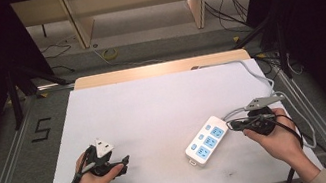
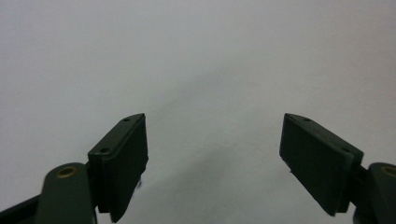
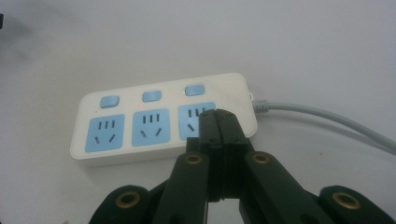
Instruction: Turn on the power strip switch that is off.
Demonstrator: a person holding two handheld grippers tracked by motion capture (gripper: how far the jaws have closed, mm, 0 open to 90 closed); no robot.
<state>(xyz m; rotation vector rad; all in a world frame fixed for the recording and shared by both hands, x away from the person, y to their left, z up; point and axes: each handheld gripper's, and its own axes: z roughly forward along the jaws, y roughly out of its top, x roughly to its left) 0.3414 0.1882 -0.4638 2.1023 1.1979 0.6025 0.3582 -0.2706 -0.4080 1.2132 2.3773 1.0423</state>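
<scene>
Just ahead of the right gripper (image 3: 219, 114) lies a white power strip (image 3: 163, 121) with three blue sockets and three blue switches, its grey cord (image 3: 327, 119) running off to that gripper's right. Its jaws are clenched together with nothing between them, and their tips hang over the socket nearest the cord; whether they touch it I cannot tell. Judging by this, the work on the strip, probably pressing a switch with the closed tips, has hardly begun: the switches sit beyond the tips, none pressed on. Well off to the side, the left gripper (image 2: 215, 154) rests spread wide over the bare white table (image 2: 196, 56), empty, touching nothing, the strip far from it in the high view.
</scene>
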